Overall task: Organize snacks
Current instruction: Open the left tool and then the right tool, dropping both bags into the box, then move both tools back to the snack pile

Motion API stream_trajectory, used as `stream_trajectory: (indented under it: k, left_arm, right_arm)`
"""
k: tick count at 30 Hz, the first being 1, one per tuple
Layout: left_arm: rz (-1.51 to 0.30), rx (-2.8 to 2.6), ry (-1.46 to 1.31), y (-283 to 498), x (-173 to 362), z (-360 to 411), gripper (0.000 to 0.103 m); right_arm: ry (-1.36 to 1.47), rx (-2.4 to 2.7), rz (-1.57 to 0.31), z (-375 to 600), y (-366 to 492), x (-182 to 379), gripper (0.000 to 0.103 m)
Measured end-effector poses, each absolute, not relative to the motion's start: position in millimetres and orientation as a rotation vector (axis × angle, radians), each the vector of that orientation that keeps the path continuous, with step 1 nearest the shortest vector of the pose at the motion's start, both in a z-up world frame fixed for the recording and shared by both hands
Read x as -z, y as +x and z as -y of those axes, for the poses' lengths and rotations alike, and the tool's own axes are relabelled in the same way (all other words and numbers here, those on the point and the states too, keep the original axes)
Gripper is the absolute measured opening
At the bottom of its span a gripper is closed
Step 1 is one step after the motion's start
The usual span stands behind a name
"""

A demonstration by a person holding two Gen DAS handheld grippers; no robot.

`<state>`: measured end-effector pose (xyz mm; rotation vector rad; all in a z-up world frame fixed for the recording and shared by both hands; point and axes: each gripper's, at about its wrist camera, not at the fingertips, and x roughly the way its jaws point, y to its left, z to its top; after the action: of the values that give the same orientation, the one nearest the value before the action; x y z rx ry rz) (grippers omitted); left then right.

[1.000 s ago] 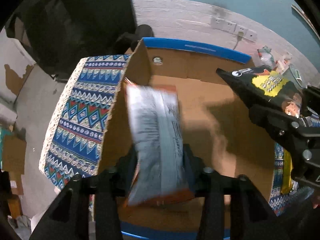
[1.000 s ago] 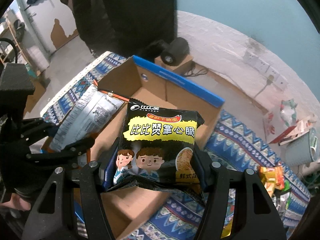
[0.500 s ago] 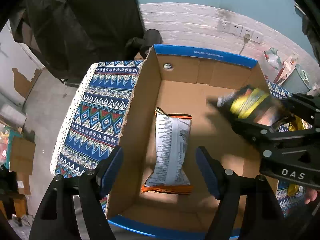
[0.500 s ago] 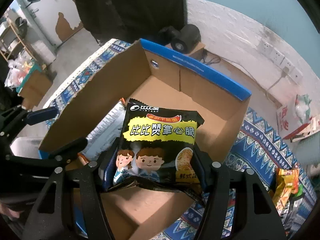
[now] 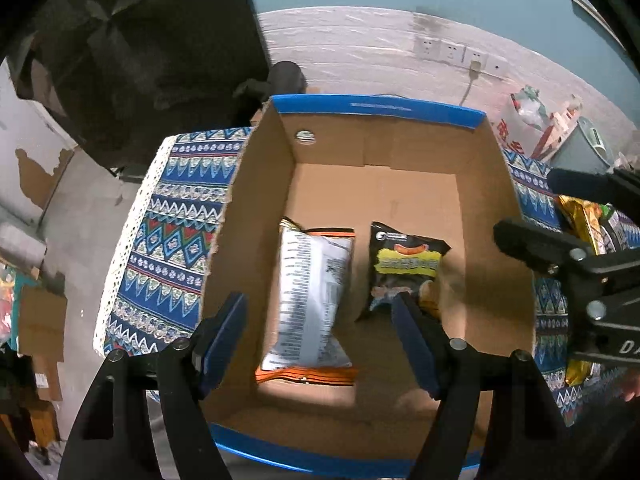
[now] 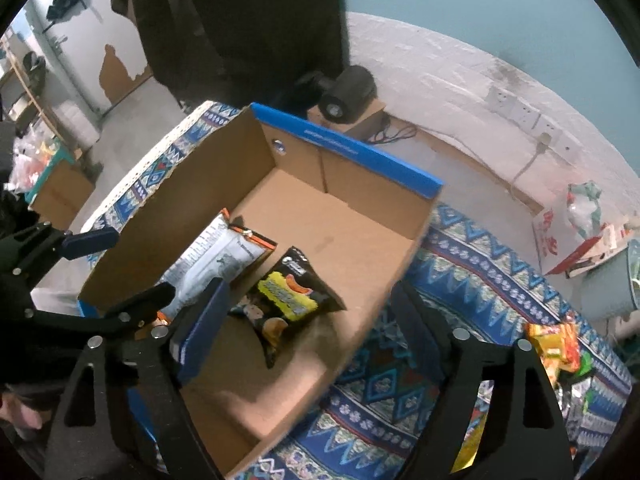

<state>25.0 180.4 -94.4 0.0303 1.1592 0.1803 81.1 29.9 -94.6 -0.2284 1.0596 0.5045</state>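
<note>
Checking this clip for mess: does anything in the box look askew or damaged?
Slightly. The black noodle-snack packet lies skewed in the cardboard box, angled against the straighter white-backed packet. The box's left wall has a ragged torn top edge. Nothing has spilled.

Cardboard box (image 5: 496, 184) on patterned tablecloth (image 5: 168, 240)

Motion blurs the print on the black-and-yellow snack packet (image 5: 404, 270); the pile of foil snack bags (image 6: 560, 360) runs off frame.
</note>
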Motion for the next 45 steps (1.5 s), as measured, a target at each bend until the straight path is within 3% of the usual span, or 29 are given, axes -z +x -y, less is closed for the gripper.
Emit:
stream_trajectory:
  k: [27, 45]
  left_arm:
    - [-1.148, 0.057, 0.129, 31, 79, -48, 0.076]
    - [-1.204, 0.184, 0.235, 29, 105, 44, 0.076]
  right_arm:
    - [-0.199, -0.213, -1.016, 140, 32, 73, 0.085]
    - [-0.04, 0.065, -1.071, 266, -13, 80, 0.085]
